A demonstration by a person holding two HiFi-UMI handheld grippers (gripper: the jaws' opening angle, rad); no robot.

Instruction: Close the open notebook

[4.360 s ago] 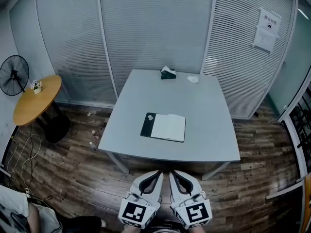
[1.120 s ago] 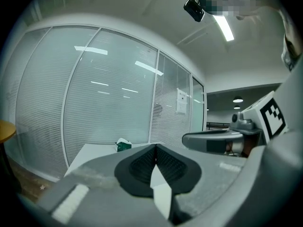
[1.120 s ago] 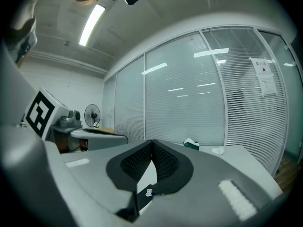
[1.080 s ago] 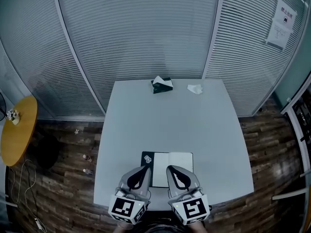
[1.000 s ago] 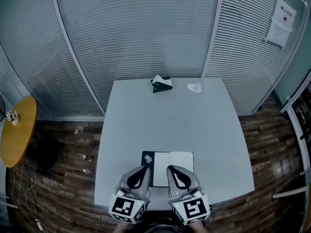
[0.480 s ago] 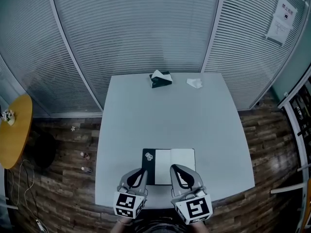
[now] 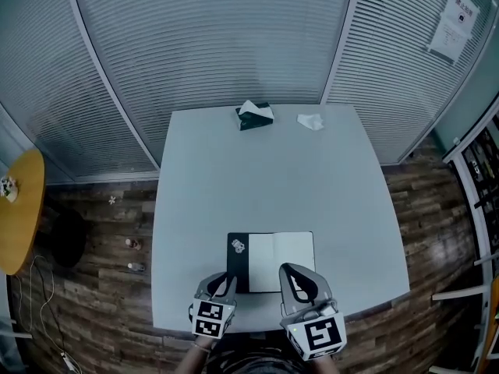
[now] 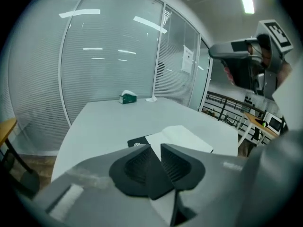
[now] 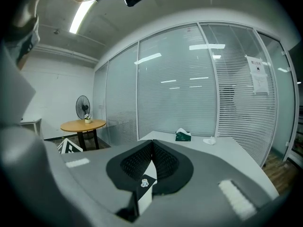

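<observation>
Notebook (image 7: 273, 252) lies open at lower centre of head view, near front edge of table (image 7: 257, 170): black cover (image 7: 238, 262) left, white page (image 7: 295, 248) right. My left gripper (image 7: 224, 280) sits at cover's near corner, jaws opening, narrow gap, nothing between them. My right gripper (image 7: 293, 273) sits over page's near edge, jaws together, empty. Step, as I judge it: widen left jaws, slip one pad under cover's outer edge, pinch, swing cover over spine. Right tip pins page against sliding.
</observation>
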